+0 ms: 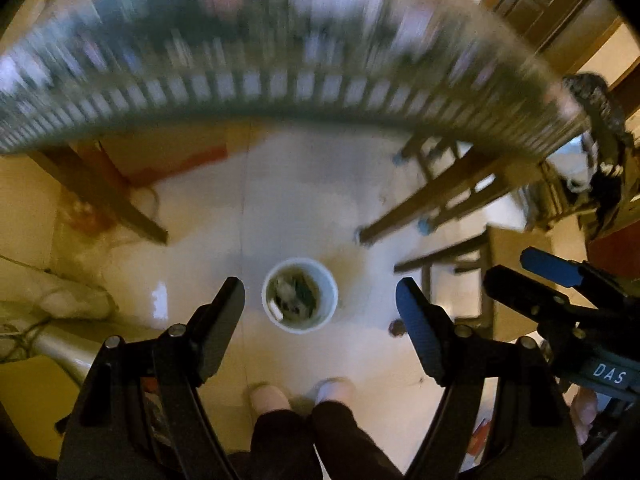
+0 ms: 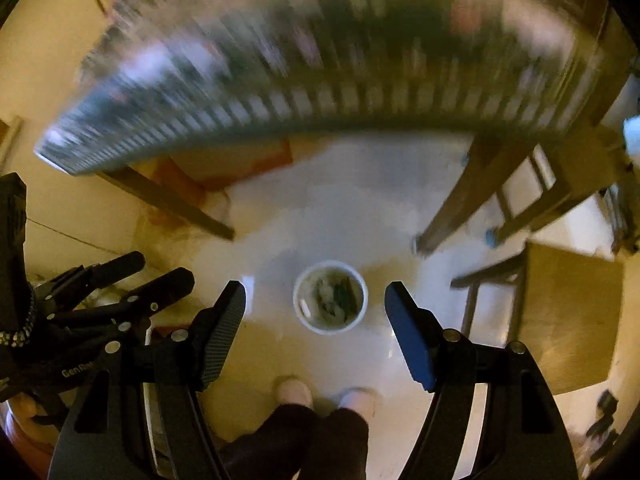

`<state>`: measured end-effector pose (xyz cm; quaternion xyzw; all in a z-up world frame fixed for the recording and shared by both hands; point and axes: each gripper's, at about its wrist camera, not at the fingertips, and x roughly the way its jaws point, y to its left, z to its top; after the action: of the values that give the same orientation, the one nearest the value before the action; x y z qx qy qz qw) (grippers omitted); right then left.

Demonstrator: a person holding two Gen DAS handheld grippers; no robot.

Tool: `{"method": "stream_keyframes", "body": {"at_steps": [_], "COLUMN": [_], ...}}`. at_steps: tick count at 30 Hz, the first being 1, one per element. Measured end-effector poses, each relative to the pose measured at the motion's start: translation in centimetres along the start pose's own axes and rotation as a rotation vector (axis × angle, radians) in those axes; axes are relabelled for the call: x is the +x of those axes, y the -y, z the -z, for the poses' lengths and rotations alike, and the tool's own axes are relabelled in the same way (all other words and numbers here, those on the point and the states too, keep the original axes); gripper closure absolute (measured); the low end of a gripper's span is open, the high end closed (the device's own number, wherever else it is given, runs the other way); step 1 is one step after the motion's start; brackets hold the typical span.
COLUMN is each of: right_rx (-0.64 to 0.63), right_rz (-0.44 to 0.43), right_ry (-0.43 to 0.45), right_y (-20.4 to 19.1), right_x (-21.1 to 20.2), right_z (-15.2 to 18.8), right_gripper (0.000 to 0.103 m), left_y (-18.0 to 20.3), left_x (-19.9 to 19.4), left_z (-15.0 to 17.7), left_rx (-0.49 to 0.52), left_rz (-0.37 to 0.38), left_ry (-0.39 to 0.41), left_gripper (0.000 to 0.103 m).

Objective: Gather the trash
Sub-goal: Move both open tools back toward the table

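Observation:
A white round bin (image 1: pixel 300 295) stands on the pale floor far below, with crumpled trash inside it. My left gripper (image 1: pixel 320 300) hangs high above it, open, nothing between its fingers. In the right wrist view the same bin (image 2: pixel 330 297) shows between the fingers of my right gripper (image 2: pixel 316 304), which is also open and empty. The right gripper (image 1: pixel 556 276) appears at the right edge of the left wrist view. The left gripper (image 2: pixel 132 276) shows at the left of the right wrist view.
A table with a striped cloth (image 1: pixel 280 92) spans the top, blurred; its wooden legs (image 1: pixel 432 208) reach the floor near the bin. A wooden stool (image 2: pixel 568 312) stands right of the bin. The person's feet (image 1: pixel 300 394) stand just short of the bin.

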<state>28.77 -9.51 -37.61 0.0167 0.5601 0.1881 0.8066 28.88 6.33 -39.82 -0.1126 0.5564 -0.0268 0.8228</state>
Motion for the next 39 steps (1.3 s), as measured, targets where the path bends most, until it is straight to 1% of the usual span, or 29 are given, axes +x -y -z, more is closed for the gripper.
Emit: {"method": "stream_keyframes", "body": {"at_steps": [1, 3, 4, 5, 8, 13, 16, 18, 21, 23, 26, 30, 34, 36, 37, 39], "right_rx": [-0.011, -0.028, -0.035, -0.045, -0.062, -0.091, -0.097, -0.101, -0.102, -0.08, -0.049, -0.044, -0.056, -0.062, -0.06, -0.053], "right_rz": [0.006, 0.013, 0.014, 0.016, 0.016, 0.06, 0.077, 0.104, 0.129, 0.14, 0.128, 0.113, 0.15, 0.131, 0.121, 0.119], "right_ry": [0.037, 0.097, 0.123, 0.163, 0.252, 0.453, 0.547, 0.618, 0.706, 0.761, 0.821, 0.864, 0.874, 0.878, 0.881, 0.893], "right_y": [-0.7, -1.9, -2.3, -3.0, -4.5, -7.3, -8.7, -9.7, -10.9, -11.3, -11.4, -11.1, -10.7, -10.1, -9.8, -9.2], "right_x": [-2.2, -5.4, -6.8, -9.0, -13.6, -21.9, -25.7, -28.2, -30.9, -32.5, -34.0, -34.7, -34.6, -34.3, -34.3, -33.7], "right_z": [-0.4, -1.1, -1.4, -1.7, -2.6, -3.6, -4.0, -4.0, -3.9, -3.7, -3.6, -4.2, -5.5, -6.5, -6.8, -7.9], "right_gripper": [0.034, 0.034, 0.034, 0.034, 0.034, 0.034, 0.034, 0.034, 0.034, 0.034, 0.034, 0.034, 0.034, 0.027, 0.022, 0.018], "left_y": [0.4, 0.8, 1.1, 1.2, 1.7, 2.5, 2.9, 2.9, 3.0, 3.0, 2.7, 2.1, 1.5, 1.2, 1.1, 1.0], "left_x": [-1.4, -5.7, -7.0, -9.0, -14.0, -22.0, -27.0, -30.1, -33.3, -34.9, -37.0, -38.4, -38.6, -38.4, -38.2, -37.6], "left_z": [-0.3, -1.2, -1.5, -1.8, -2.7, -4.1, -4.7, -4.9, -5.1, -5.1, -5.2, -6.0, -7.1, -8.0, -8.5, -9.7], "left_rx": [0.0, 0.004, 0.006, 0.012, 0.029, 0.068, 0.103, 0.124, 0.153, 0.17, 0.181, 0.167, 0.161, 0.153, 0.148, 0.134], "left_rz": [0.002, 0.009, 0.011, 0.012, 0.019, 0.03, 0.033, 0.04, 0.044, 0.048, 0.05, 0.071, 0.052, 0.036, 0.032, 0.022], "left_ry": [0.022, 0.086, 0.108, 0.139, 0.218, 0.359, 0.452, 0.505, 0.574, 0.613, 0.67, 0.71, 0.734, 0.74, 0.741, 0.744], "left_gripper": [0.026, 0.026, 0.026, 0.026, 0.026, 0.026, 0.026, 0.026, 0.026, 0.026, 0.026, 0.025, 0.025, 0.025, 0.025, 0.025]}}
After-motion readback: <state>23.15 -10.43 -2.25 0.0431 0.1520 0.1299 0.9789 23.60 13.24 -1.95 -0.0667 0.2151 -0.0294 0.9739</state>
